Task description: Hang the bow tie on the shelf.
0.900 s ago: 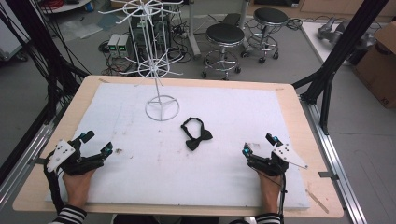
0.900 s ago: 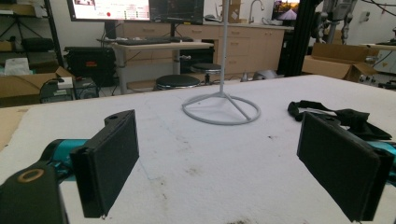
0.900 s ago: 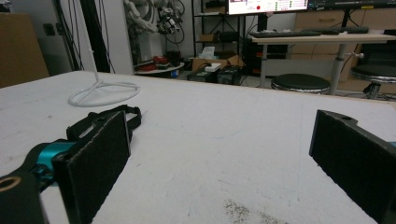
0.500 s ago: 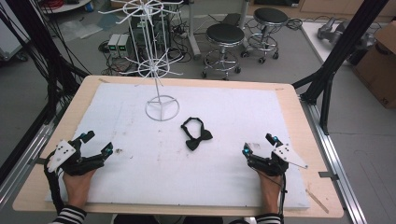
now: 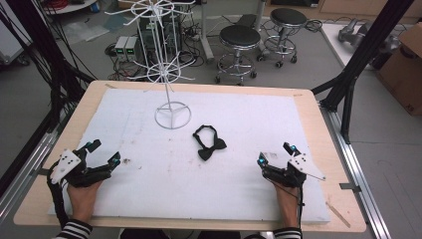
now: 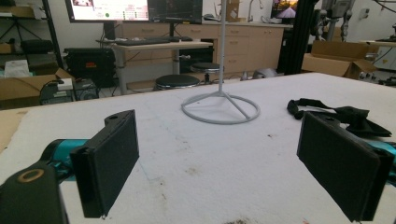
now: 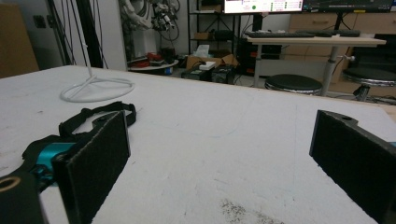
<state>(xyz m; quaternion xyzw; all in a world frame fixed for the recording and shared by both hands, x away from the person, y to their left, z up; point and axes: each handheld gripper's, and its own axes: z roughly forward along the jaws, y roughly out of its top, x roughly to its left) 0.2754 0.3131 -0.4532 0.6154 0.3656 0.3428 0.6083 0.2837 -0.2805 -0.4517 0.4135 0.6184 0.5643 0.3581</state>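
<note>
Both grippers, left (image 5: 102, 157) and right (image 5: 275, 155), rest with fingers wide at the worktop's (image 5: 308, 107) near edge; the bow tie (image 5: 209, 145) lies centre, near the wire stand (image 5: 166, 74) (likely its destination), awaiting a first reach.

Black-and-white striped sleeves (image 5: 74, 230) at both wrists, and each hand grips a black gripper, left gripper (image 5: 103, 154) and right gripper (image 5: 276, 155), with teal-tipped jaws, grey three-cornered plate and trailing black cable.

"Where are my hands?"
"My left tongs (image 5: 102, 154) sit low at the near left, jaws spread wide, nothing between them. My right tongs (image 5: 276, 155) sit at the near right, jaws apart and bare too, forearms coming in beneath."
</note>
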